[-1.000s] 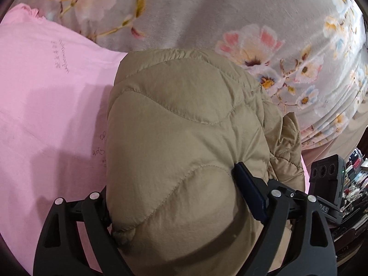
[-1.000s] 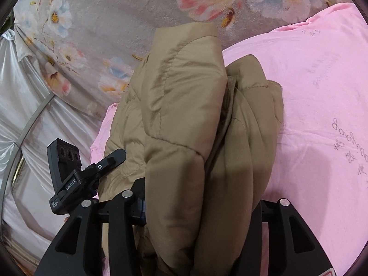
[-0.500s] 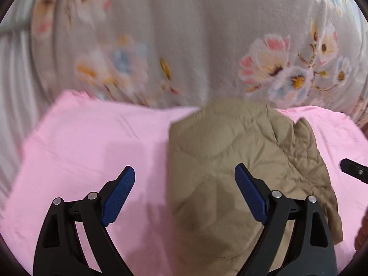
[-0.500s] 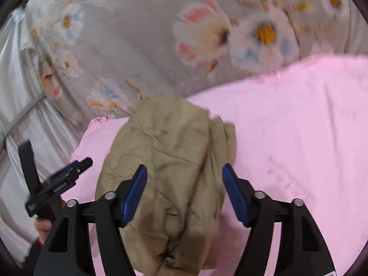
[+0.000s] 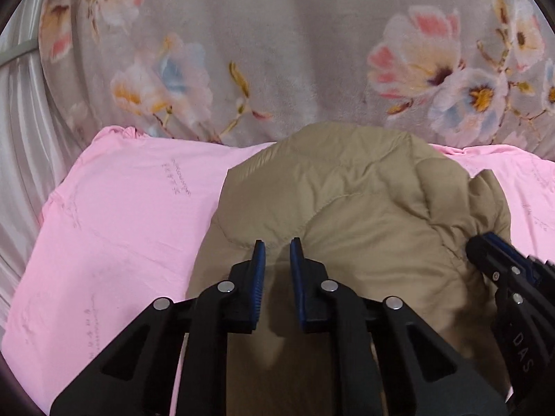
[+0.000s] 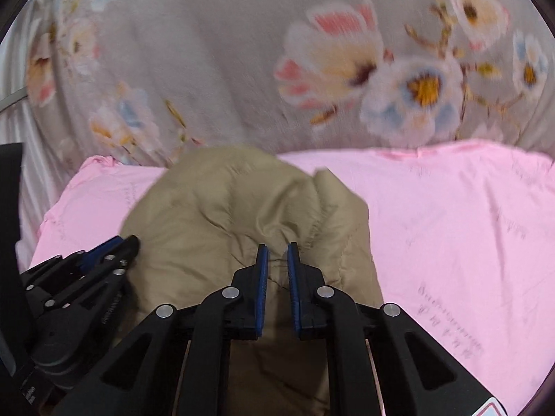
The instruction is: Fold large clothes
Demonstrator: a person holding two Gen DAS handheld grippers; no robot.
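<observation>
Left wrist view: the left claw (image 5: pixel 277 242) hovers over the tan quilted jacket (image 5: pixel 347 201), its jaws closing with a narrow gap left and nothing between them. Puffy, stitched in curved seams, the jacket lies bundled just ahead of both claws on the pink sheet (image 5: pixel 121 215). The right claw (image 6: pixel 276 247) is nearly shut — empty too. Bare pink lies to either side; the floral blanket (image 5: pixel 277 52) rises beyond the jacket's far edge.
</observation>
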